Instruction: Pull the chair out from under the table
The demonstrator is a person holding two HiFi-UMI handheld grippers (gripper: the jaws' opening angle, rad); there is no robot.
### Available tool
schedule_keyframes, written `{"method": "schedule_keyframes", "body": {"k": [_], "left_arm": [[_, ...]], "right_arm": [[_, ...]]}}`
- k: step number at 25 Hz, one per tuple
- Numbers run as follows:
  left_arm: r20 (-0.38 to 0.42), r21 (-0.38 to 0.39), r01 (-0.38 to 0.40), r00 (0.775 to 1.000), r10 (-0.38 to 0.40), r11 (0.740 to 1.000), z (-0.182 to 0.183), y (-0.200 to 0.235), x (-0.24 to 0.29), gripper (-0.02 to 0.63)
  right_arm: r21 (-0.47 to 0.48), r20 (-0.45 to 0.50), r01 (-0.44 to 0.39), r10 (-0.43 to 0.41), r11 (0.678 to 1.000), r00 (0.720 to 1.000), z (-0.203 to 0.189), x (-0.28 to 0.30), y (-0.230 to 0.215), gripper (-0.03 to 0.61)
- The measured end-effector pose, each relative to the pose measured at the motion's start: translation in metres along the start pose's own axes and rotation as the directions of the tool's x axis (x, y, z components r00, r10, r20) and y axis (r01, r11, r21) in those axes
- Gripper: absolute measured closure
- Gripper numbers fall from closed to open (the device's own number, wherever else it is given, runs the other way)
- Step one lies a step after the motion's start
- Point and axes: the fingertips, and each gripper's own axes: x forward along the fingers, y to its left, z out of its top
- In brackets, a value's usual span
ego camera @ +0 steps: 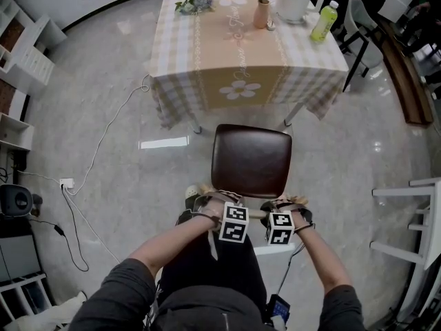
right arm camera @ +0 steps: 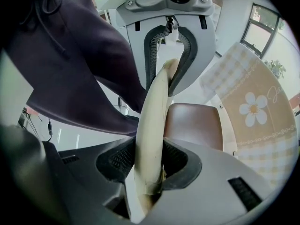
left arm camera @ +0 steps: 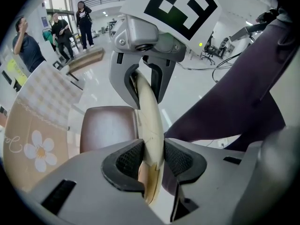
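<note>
Chair (ego camera: 251, 161) stands clear, on the near side of the table (ego camera: 207, 74)
Left gripper (left arm camera: 153, 161) and right gripper (right arm camera: 149, 161) each pinch its cream back rail (left arm camera: 149, 111); an uneven tug could twist the chair or let the rail slip free.

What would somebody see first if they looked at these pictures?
The brown-seated chair stands in the middle, just in front of the checked table with its daisy cloth. The left hand-held gripper and right hand-held gripper are each clamped on its cream backrest.
</note>
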Motion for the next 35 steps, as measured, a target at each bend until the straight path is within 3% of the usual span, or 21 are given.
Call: {"method": "schedule_keyframes", "body": {"k": [10, 20, 26, 31, 35], "left_arm": [[0.022, -0.038, 0.029, 0.999, -0.028, 0.999, 0.000, -0.005, 0.004, 0.464], [0.098, -0.174, 0.050, 0.995, -0.033, 0.983, 0.006, -0.001, -0.011, 0.449], [0.168, -0.239, 0.073, 0.985, -0.033, 0.968, 0.007, 0.006, -0.043, 0.448], [0.218, -0.301, 0.086, 0.976, -0.019, 0.950, -0.006, 0.017, -0.068, 0.448], [0.255, -0.352, 0.070, 0.967, 0.024, 0.933, -0.016, 0.034, -0.092, 0.454]], "right_arm": [[0.001, -0.010, -0.029, 0.029, 1.000, 1.000, 0.001, 0.003, 0.006, 0.434], [-0.028, -0.067, -0.031, 0.029, 0.999, 0.997, 0.000, 0.003, 0.009, 0.434], [0.012, -0.093, -0.057, 0.058, 0.998, 0.994, 0.005, -0.009, 0.006, 0.431], [0.100, -0.047, -0.049, 0.054, 0.994, 0.997, 0.017, -0.030, -0.005, 0.430], [0.286, 0.042, -0.015, 0.003, 0.958, 0.999, 0.023, -0.054, -0.025, 0.417]]}}
